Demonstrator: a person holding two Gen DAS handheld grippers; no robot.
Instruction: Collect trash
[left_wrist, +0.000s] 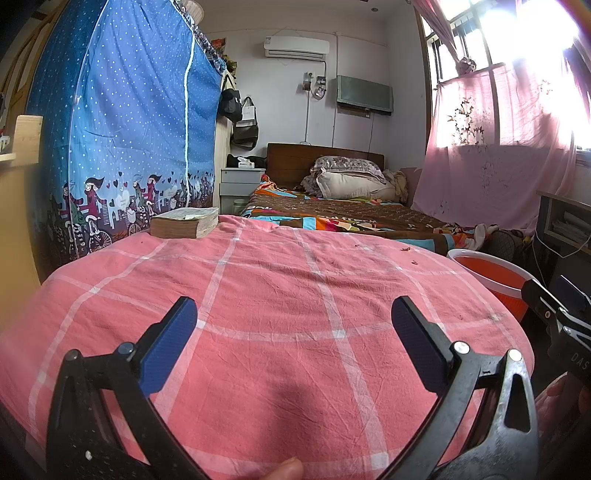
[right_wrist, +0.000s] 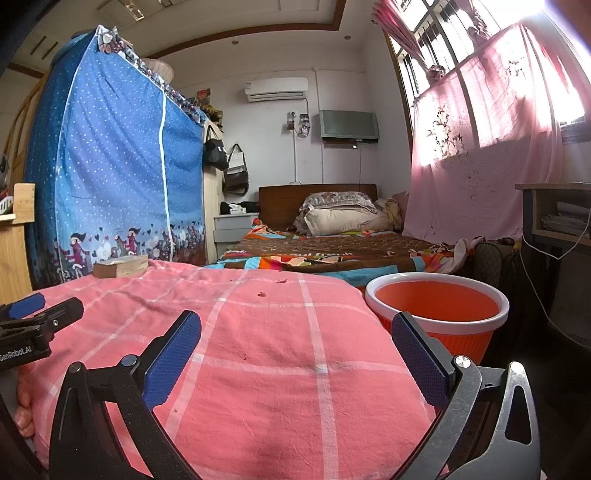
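A pink cloth (left_wrist: 280, 332) with wide white checks covers a rounded table-like surface, creased and slightly rumpled, and everything else in the room is easiest placed from it. On the cloth's far left corner lies one thick, yellowed book (left_wrist: 184, 221), flat on its side. Scattered over the cloth's far right part are a few small dark-red crumbs (right_wrist: 262, 294), three or four that can be made out, each apart from the others; more faint specks sit nearer, too small to count. Just beside the cloth's right edge, lower than its top, stands one orange bucket (right_wrist: 436, 306) with a white rim; nothing shows inside it. Beyond the cloth is one bed (left_wrist: 343, 214) with a brown patterned cover and two stacked pillows at a wooden headboard. Left of the cloth rises a blue dotted fabric wardrobe (left_wrist: 122, 122); past it stands a small grey nightstand (left_wrist: 240, 181), with two bags hanging above it. On the far wall behind the cloth hang one air conditioner (left_wrist: 296, 47) and one covered screen below it. Right of the cloth, pink curtains (left_wrist: 495, 147) hang over a bright window. The left gripper (left_wrist: 294, 317) hovers over the cloth's near edge, its two blue-padded fingers spread wide with nothing between them. The right gripper (right_wrist: 296, 332) hangs over the cloth's near right edge, likewise spread wide and holding nothing, one finger in line with the bucket.
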